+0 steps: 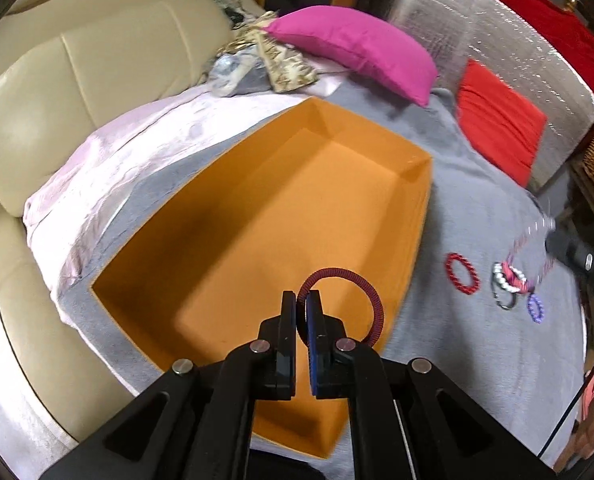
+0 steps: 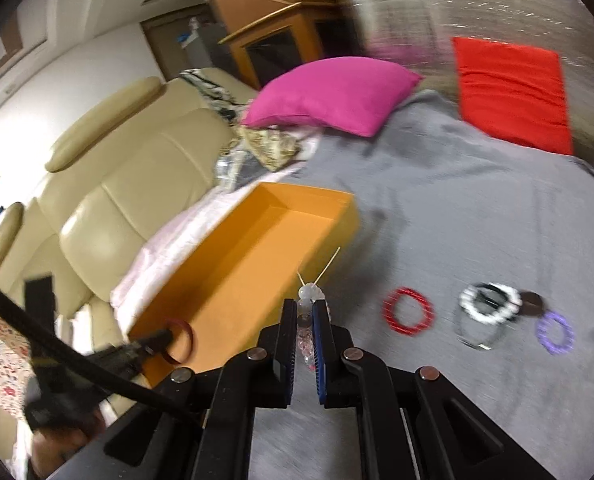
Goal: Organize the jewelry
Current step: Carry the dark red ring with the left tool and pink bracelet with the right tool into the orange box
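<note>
An open orange box lies on a grey blanket; it also shows in the right wrist view. My left gripper is shut on a dark red coiled bracelet and holds it over the box's near right part. My right gripper is shut on a pale beaded bracelet above the blanket, right of the box. On the blanket lie a red bracelet, a white beaded bracelet, a clear ring and a purple bracelet.
A magenta pillow and a red cushion lie at the blanket's far side. A beige leather sofa stands left of the box, with crumpled cloth beside the pillow. A silver padded board rises behind.
</note>
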Action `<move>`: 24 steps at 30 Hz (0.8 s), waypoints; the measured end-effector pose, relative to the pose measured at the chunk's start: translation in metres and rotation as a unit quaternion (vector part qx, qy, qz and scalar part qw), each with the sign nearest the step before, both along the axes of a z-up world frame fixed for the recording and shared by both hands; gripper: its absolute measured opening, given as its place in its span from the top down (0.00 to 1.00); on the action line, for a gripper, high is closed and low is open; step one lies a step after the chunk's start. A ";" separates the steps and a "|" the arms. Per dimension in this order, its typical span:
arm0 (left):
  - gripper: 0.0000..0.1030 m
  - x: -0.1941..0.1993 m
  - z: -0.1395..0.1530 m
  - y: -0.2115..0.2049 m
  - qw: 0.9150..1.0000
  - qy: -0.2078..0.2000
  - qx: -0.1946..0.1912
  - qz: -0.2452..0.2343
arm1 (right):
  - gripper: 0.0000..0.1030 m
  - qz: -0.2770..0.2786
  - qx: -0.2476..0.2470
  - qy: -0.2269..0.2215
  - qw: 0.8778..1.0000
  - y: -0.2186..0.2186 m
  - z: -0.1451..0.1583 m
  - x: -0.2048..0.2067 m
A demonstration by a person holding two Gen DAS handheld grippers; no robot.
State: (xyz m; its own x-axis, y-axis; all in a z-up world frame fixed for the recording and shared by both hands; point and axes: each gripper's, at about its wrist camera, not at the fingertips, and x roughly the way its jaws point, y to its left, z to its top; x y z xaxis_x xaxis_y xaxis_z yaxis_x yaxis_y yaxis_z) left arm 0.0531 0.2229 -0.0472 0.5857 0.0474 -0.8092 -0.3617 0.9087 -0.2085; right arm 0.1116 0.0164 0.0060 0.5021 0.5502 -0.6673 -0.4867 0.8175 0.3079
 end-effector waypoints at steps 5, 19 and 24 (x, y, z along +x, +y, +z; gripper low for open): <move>0.95 0.000 -0.008 0.012 1.000 0.008 0.004 0.016 | 0.92 0.034 0.016 0.019 0.999 0.046 -0.005 0.024; 0.95 0.007 -0.023 0.039 0.998 0.028 0.011 0.047 | 0.92 0.054 -0.013 0.081 0.995 0.114 -0.066 0.078; 0.95 0.019 -0.033 0.045 0.998 0.040 0.013 0.055 | 0.92 0.050 -0.021 0.095 0.994 0.123 -0.078 0.086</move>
State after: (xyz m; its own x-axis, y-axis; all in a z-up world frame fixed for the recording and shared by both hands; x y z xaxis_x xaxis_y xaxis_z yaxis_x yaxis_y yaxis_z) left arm 0.0719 0.2678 -0.0797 0.5088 0.1290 -0.8512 -0.4734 0.8677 -0.1514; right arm 0.1972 0.1399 -0.0718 0.3093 0.5607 -0.7681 -0.5019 0.7823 0.3689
